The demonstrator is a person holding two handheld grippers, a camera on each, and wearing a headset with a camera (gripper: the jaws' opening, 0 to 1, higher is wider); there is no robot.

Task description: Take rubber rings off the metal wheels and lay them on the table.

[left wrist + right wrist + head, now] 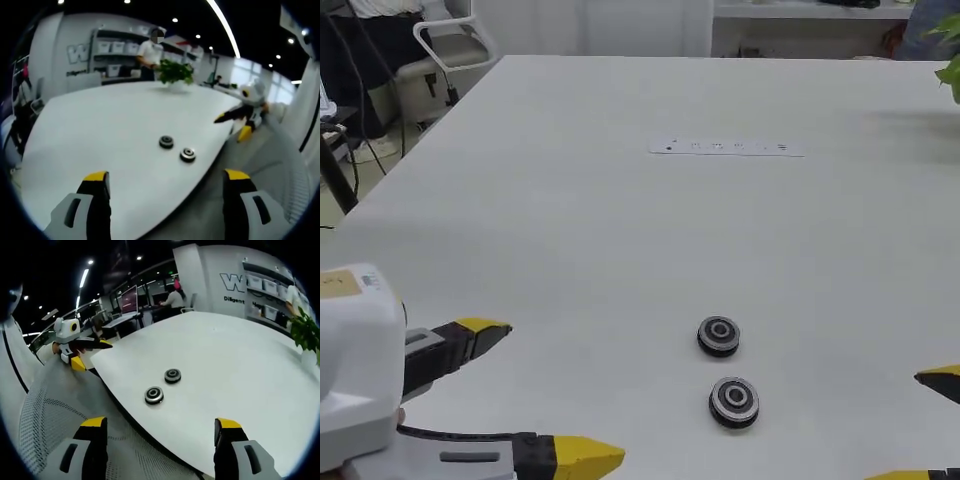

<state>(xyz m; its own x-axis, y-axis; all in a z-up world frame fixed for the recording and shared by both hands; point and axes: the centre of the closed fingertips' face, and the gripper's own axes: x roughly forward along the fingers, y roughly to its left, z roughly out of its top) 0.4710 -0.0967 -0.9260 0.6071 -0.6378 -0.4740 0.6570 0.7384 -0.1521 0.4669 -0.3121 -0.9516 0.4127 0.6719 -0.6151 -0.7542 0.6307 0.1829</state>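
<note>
Two small metal wheels with black rubber rings lie flat on the white table, the far wheel and the near wheel close together. They also appear as far wheel and near wheel, and as far wheel and near wheel. My left gripper stands open at the lower left, well left of the wheels, its yellow tips apart. At the lower right edge my right gripper is open, empty. Each gripper shows across the table in the other's view.
A flush power strip panel sits in the table's far middle. A potted plant stands at the far edge, with a person behind it. A chair stands past the far left corner. Wide bare tabletop surrounds the wheels.
</note>
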